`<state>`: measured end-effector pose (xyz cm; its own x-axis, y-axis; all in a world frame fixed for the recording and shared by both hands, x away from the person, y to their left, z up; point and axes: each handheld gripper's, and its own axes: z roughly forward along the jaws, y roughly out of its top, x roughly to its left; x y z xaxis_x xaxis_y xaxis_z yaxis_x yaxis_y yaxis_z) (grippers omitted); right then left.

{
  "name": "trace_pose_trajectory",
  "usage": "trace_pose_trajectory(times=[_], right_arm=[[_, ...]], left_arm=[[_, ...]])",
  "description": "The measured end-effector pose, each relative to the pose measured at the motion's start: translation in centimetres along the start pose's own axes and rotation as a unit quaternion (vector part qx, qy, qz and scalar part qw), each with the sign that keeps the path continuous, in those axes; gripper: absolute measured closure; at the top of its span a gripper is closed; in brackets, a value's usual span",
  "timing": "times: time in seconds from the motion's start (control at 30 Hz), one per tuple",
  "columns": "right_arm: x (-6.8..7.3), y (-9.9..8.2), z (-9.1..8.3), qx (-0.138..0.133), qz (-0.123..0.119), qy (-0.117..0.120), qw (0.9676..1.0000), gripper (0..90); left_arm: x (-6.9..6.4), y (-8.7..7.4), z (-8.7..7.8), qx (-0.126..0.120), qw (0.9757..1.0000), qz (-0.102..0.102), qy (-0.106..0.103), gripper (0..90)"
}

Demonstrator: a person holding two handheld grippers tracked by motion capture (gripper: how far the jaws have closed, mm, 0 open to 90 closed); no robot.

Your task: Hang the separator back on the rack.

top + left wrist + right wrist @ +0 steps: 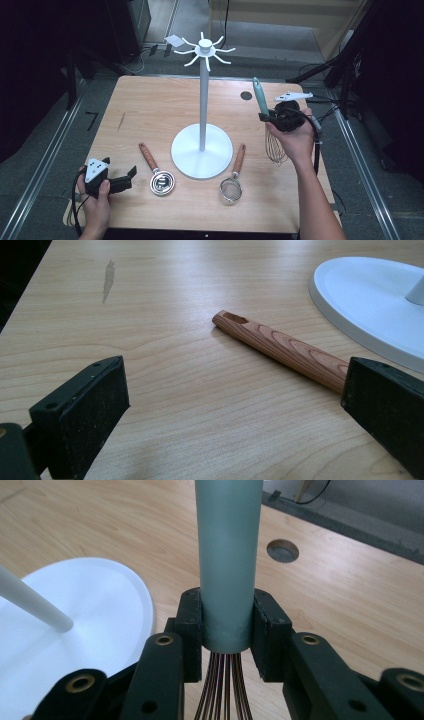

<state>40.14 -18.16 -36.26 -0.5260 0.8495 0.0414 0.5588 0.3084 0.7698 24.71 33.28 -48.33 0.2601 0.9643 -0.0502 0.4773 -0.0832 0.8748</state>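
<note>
Nearest us, the left gripper [131,176] rests on the table [150,107] with jaws wide apart, nothing between them. On the right, the right gripper [226,630] is clamped on the whisk [264,117] at the handle's base, wires hanging above the tabletop. Light, stiff, smooth-handled – probably a bit slippery, so that low grip looks sensible. Beyond stands the white hook stand [202,100]

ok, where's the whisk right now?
High view, right side: the whisk is clamped by its teal handle in the right gripper, wires hanging down, right of the white stand.
</note>
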Motion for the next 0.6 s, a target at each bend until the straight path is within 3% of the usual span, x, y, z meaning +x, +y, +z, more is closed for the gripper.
trace_pose_trajectory(times=[0.37,0.6], right_arm=[[1.6,0.2,-1.4,-0.063,0.001,0.021,0.9978,70.7],[2.9,0.3,-2.0,-0.107,0.001,0.039,0.9935,70.7]], left_arm=[[0.0,0.0,0.0,-0.001,1.0,0.0,0.001,0.0],[0.0,0.0,0.0,-0.001,1.0,0.0,0.001,0.0]])
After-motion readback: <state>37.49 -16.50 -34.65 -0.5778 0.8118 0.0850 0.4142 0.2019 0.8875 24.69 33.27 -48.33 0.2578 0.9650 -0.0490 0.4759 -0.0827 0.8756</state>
